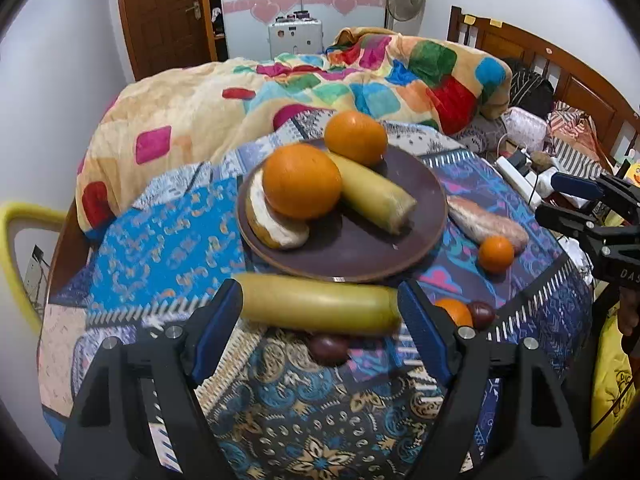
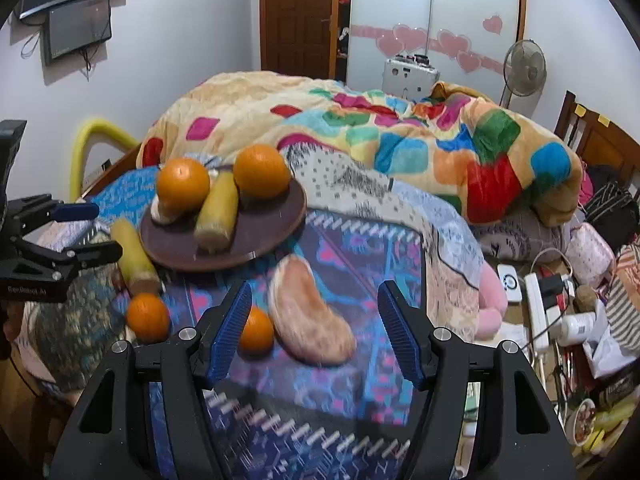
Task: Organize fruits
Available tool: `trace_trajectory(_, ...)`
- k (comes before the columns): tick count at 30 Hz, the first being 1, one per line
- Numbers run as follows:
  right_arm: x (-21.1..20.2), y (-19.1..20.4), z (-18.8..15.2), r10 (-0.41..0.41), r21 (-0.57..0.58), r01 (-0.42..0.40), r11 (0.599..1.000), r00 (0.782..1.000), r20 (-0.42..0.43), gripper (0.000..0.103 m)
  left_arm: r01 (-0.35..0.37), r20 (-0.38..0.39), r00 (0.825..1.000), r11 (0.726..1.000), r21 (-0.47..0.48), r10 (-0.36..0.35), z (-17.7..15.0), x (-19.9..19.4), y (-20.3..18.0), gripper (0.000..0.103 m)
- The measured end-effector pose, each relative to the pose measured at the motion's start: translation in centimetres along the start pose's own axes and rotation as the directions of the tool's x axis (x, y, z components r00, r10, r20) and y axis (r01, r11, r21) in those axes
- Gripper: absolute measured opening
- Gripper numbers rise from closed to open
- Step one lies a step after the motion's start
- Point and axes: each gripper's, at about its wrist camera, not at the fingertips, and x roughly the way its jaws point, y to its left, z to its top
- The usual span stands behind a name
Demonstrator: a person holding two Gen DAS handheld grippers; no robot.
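Note:
A brown plate [image 1: 400, 248] on the patterned cloth holds two large oranges [image 1: 302, 186], a yellow-green banana piece [image 1: 376, 198] and a pale wedge [image 1: 272, 228]. My left gripper [image 1: 320, 312] is open, its blue pads at either end of a long yellow-green banana [image 1: 320, 308] lying across in front of the plate. My right gripper [image 2: 314, 328] is open around a pinkish pomelo wedge [image 2: 310, 316] on the cloth, with a small orange [image 2: 256, 330] by its left pad. Another small orange [image 2: 148, 316] lies further left. The plate [image 2: 264, 236] also shows in the right wrist view.
Two dark round fruits [image 1: 330, 348] and a small orange [image 1: 454, 312] lie near my left gripper. A colourful blanket [image 1: 360, 80] is heaped behind the plate. A power strip and clutter [image 2: 540, 300] lie to the right. A yellow chair frame [image 1: 16, 240] stands at the left.

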Motion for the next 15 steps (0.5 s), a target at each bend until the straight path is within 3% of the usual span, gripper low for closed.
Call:
trace_trajectory(9, 1.5, 0.1, -2.7, -0.033, -0.065, 0.029, 0.997, 0.998, -0.051, 0.062, -0.004, -0.033, 0.999, 1.0, 0.001, 0.004, -1.3, 1.9, -1.5, 0.081)
trace_trajectory(15, 2.7, -0.5, -3.1, -0.038, -0.061, 0.034, 0.998, 0.997, -0.067, 0.062, -0.036, 0.003, 0.999, 0.999, 0.028, 0.036, -1.7, 2.0, -1.6, 0.082)
